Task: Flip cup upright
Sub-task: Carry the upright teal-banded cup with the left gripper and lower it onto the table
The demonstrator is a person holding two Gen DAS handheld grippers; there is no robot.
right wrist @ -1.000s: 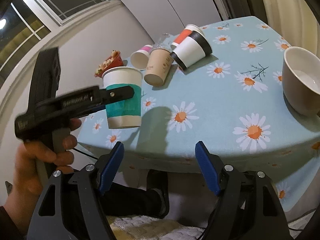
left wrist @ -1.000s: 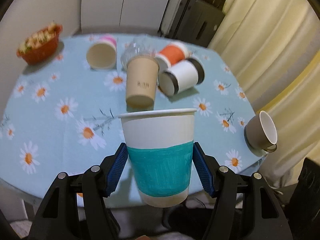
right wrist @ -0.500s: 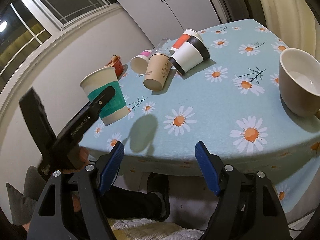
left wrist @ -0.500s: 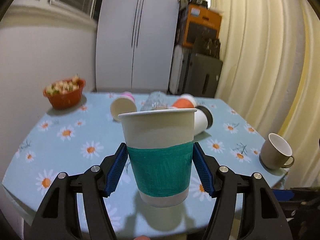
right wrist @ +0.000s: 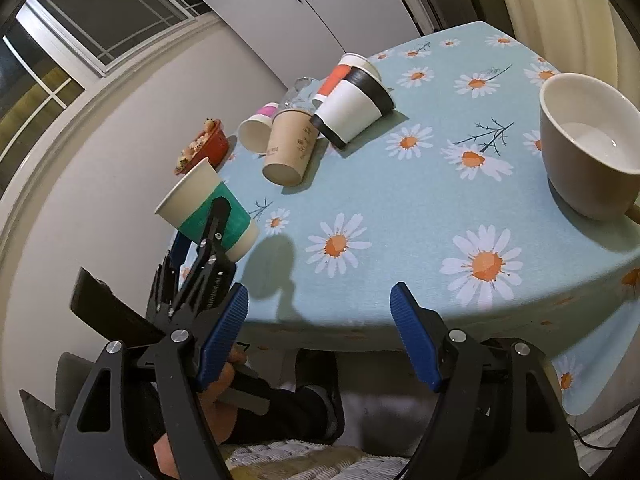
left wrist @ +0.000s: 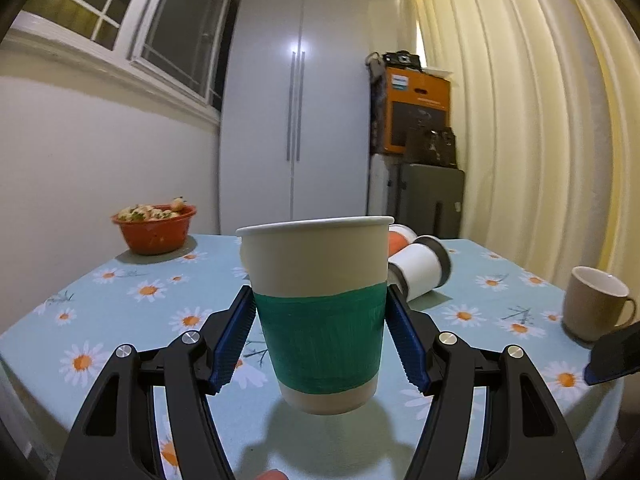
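My left gripper (left wrist: 320, 340) is shut on a white paper cup with a green band (left wrist: 318, 312). The cup is rim-up and held a little above the near part of the table, its shadow on the cloth below. In the right wrist view the same cup (right wrist: 208, 210) hangs tilted over the table's left front edge, clamped by the left gripper (right wrist: 204, 236). My right gripper (right wrist: 320, 336) is open and empty, below the table's front edge.
The table has a blue daisy cloth (right wrist: 400, 208). Several cups lie on their sides at the back: a black-and-white one (right wrist: 352, 110), a brown one (right wrist: 290, 146), an orange one, a pink one. A beige mug (right wrist: 588, 144) stands right. A red bowl (left wrist: 154, 228) is back left.
The left gripper has tipped its view from looking down on the table to level, and lowered the cup toward the table's near edge. The right gripper has barely moved.
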